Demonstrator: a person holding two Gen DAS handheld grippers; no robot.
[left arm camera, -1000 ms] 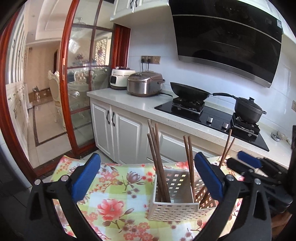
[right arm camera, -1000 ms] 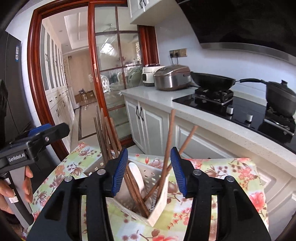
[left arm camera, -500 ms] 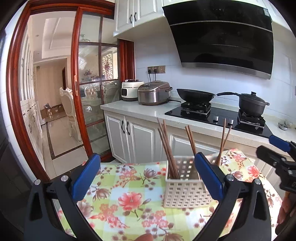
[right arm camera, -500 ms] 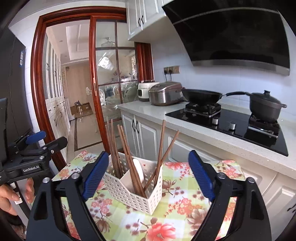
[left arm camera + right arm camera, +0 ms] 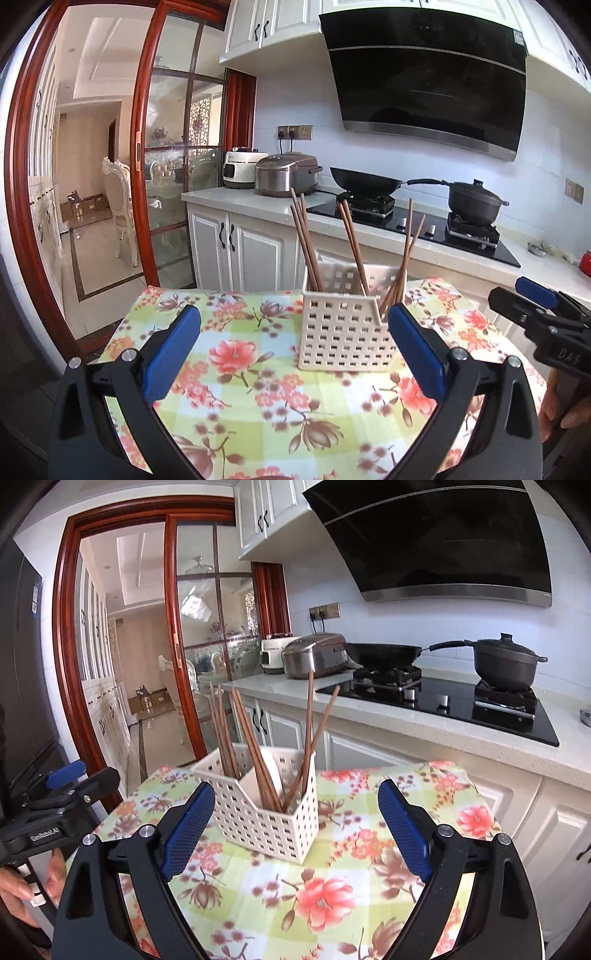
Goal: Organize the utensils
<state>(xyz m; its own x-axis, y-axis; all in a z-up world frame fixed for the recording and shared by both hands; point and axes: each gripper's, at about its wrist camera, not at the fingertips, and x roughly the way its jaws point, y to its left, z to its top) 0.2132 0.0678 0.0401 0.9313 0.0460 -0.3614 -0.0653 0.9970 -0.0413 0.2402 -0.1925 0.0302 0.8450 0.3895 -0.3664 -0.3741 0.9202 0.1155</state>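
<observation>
1. Standing ahead of both tools, the white utensil basket (image 5: pixel 258 808) sits on the floral tablecloth (image 5: pixel 332 886), slightly nearer the right gripper (image 5: pixel 295 827).
2. Brown chopsticks (image 5: pixel 255 760) lean near-upright inside, fanned in clusters beside a white spoon (image 5: pixel 273 771).
3. Left gripper (image 5: pixel 293 354) and right gripper both gape wide, holding nothing.

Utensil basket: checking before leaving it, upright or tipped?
Upright. The utensil basket sits flat on the tablecloth, chopsticks leaning inside.
</observation>
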